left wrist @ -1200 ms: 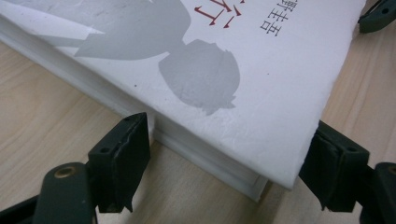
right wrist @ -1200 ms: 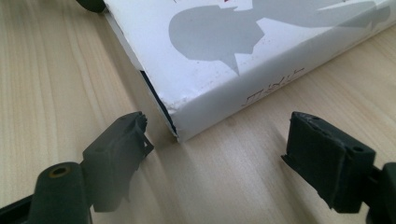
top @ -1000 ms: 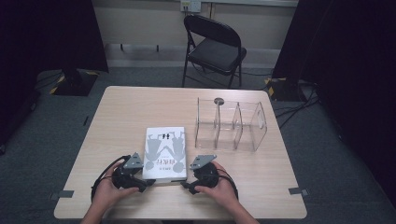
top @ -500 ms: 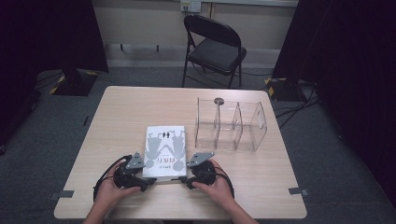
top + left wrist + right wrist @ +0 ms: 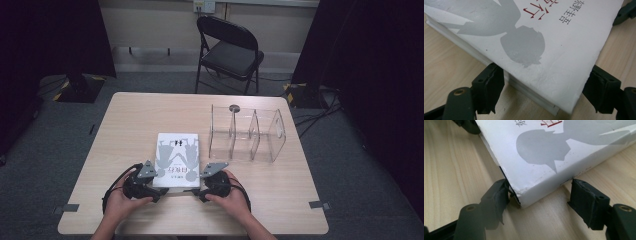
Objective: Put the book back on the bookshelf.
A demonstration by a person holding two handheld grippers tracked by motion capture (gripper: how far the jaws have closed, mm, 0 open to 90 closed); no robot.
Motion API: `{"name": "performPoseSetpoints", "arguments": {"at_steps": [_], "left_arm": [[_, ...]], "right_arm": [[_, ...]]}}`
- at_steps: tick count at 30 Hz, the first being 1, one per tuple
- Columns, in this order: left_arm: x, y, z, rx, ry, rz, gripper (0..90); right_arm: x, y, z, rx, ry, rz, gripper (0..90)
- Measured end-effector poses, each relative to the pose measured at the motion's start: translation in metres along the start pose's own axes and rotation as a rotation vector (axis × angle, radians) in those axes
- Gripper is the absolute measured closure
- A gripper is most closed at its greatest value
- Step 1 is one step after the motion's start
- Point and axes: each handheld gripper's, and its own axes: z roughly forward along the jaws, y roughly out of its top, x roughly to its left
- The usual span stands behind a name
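Note:
A white book [image 5: 176, 160] with grey figures on its cover lies flat on the wooden table [image 5: 125, 125], near the front edge. My left gripper [image 5: 158, 190] is at its near left corner. In the left gripper view that gripper [image 5: 544, 77] has the corner of the book [image 5: 536, 37] between its jaws. They have just been closing, and both pads touch the book's edges. My right gripper [image 5: 196, 189] is at the near right corner. Its jaws [image 5: 541, 192] have just been opening around the book [image 5: 549, 150]. The left pad touches; the right pad stands slightly off.
A clear plastic organiser [image 5: 247, 132] with upright dividers stands on the table right of the book, with a small dark disc [image 5: 234, 107] at its far side. A black folding chair [image 5: 230, 50] stands beyond the table. Bare wood lies left of the book.
Both hands have stayed at the book's near corners with only slight shifts. The book has not moved.

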Motion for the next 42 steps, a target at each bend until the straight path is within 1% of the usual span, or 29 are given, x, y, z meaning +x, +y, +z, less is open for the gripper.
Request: {"name": "performPoseSetpoints", "arguments": {"at_steps": [2, 3, 4, 9, 11, 12, 13, 15, 17, 21, 22, 24, 26, 27, 28, 29, 31, 33, 34, 35, 37, 38, 39, 41, 42], "left_arm": [[0.001, 0.003, -0.004, -0.022, 0.001, -0.001, 24.3], [0.001, 0.004, -0.005, -0.024, 0.004, 0.0, 24.7], [-0.001, 0.005, -0.005, -0.031, 0.012, -0.012, 25.2], [0.0, 0.006, -0.008, -0.034, 0.02, 0.007, 27.0], [0.0, 0.006, -0.01, -0.046, 0.021, 0.001, 30.0], [0.001, 0.007, -0.01, -0.052, 0.016, 0.003, 31.3], [0.001, 0.007, -0.01, -0.055, 0.012, -0.002, 32.3], [0.001, 0.007, -0.01, -0.054, 0.017, 0.004, 32.6], [0.001, 0.008, -0.01, -0.053, 0.025, 0.009, 33.0], [0.001, 0.007, -0.01, -0.059, 0.027, 0.007, 33.9], [0.001, 0.007, -0.01, -0.061, 0.022, 0.006, 34.1], [0.001, 0.007, -0.011, -0.053, 0.027, 0.009, 34.7], [0.0, 0.007, -0.01, -0.075, 0.021, -0.007, 35.3], [0.0, 0.008, -0.011, -0.064, 0.028, 0.003, 35.3], [0.001, 0.008, -0.011, -0.067, 0.026, 0.01, 35.5], [0.001, 0.008, -0.012, -0.061, 0.023, 0.01, 35.7], [0.0, 0.008, -0.013, -0.065, 0.028, 0.003, 36.3], [0.0, 0.009, -0.013, -0.071, 0.033, 0.006, 37.0], [0.0, 0.009, -0.015, -0.064, 0.031, 0.01, 37.5], [0.0, 0.009, -0.015, -0.067, 0.029, 0.006, 37.8], [0.001, 0.009, -0.015, -0.066, 0.03, 0.01, 38.2], [0.001, 0.01, -0.015, -0.065, 0.031, 0.012, 38.3], [0.0, 0.01, -0.015, -0.071, 0.032, 0.012, 38.3], [0.0, 0.01, -0.015, -0.074, 0.026, 0.008, 38.4], [0.0, 0.011, -0.015, -0.078, 0.029, 0.005, 38.4]], "right_arm": [[0.0, -0.001, 0.0, -0.004, 0.001, 0.006, 29.9], [0.0, -0.001, 0.0, -0.001, 0.003, 0.007, 29.5], [0.0, -0.001, 0.0, -0.003, 0.002, 0.005, 29.1], [0.0, -0.001, -0.001, 0.007, 0.003, 0.003, 28.4], [0.001, -0.001, -0.002, 0.002, 0.001, 0.005, 27.3], [0.002, -0.001, -0.002, 0.002, -0.004, -0.001, 26.8], [0.003, 0.0, -0.003, -0.002, -0.012, -0.014, 26.1], [0.004, 0.0, -0.004, -0.001, -0.006, -0.017, 23.8], [0.005, 0.0, -0.006, -0.011, -0.004, -0.01, 23.2], [0.005, 0.002, -0.011, -0.019, -0.005, -0.024, 20.1], [0.005, 0.003, -0.012, -0.024, -0.002, -0.014, 20.1], [0.004, 0.004, -0.012, -0.033, 0.007, -0.006, 17.9], [0.006, 0.006, -0.013, -0.024, -0.001, -0.017, 16.4], [0.006, 0.006, -0.013, -0.024, -0.001, -0.017, 16.4], [0.006, 0.008, -0.014, -0.025, 0.001, -0.022, 16.0], [0.006, 0.009, -0.014, -0.031, -0.002, -0.034, 15.9], [0.007, 0.011, -0.014, -0.033, -0.005, -0.032, 15.3], [0.009, 0.015, -0.013, -0.034, -0.006, -0.038, 13.4], [0.01, 0.018, -0.013, -0.037, -0.008, -0.051, 13.4], [0.011, 0.02, -0.012, -0.036, -0.007, -0.056, 12.8], [0.012, 0.026, -0.01, -0.031, -0.017, -0.071, 11.9], [0.012, 0.03, -0.009, -0.024, -0.029, -0.094, 11.8], [0.012, 0.03, -0.009, -0.024, -0.029, -0.094, 11.8], [0.013, 0.034, -0.007, -0.032, -0.027, -0.118, 12.0], [0.015, 0.035, -0.006, -0.02, -0.033, -0.117, 12.0]]}}
